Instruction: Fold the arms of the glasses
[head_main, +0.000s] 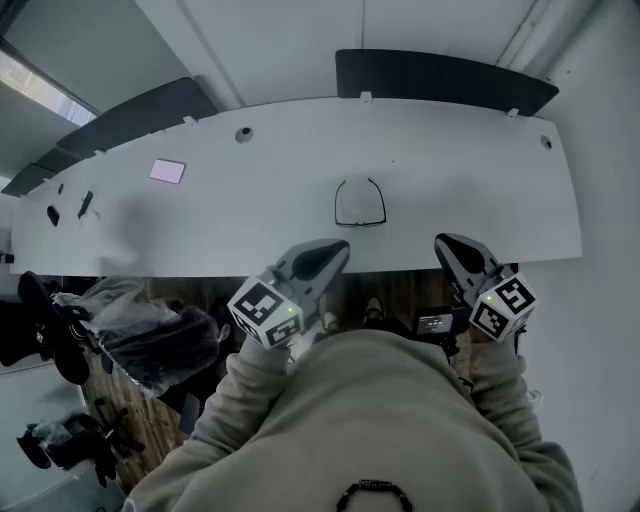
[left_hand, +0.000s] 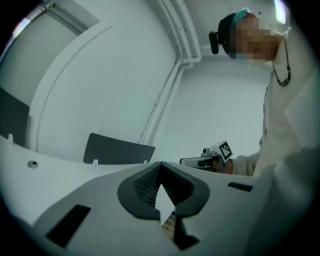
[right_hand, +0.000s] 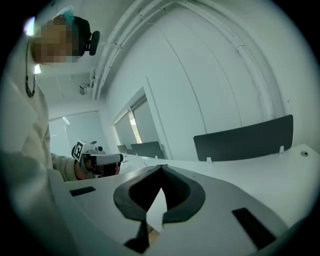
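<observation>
A pair of black-framed glasses (head_main: 359, 203) lies on the white desk (head_main: 250, 210), its arms spread toward the far side. My left gripper (head_main: 340, 245) hovers at the desk's near edge, just left of the glasses, its jaws shut and empty. My right gripper (head_main: 441, 241) hangs at the same edge to the right of the glasses, also shut with nothing held. In the left gripper view the left gripper (left_hand: 160, 163) shows its tips together, and in the right gripper view the right gripper (right_hand: 161, 166) does too; the glasses appear in neither.
A pink-white card (head_main: 167, 171) lies at the desk's left. Dark partition panels (head_main: 440, 80) stand behind the desk. A chair piled with dark bags (head_main: 140, 335) sits at the lower left. Small dark items (head_main: 85, 205) rest at the desk's far left.
</observation>
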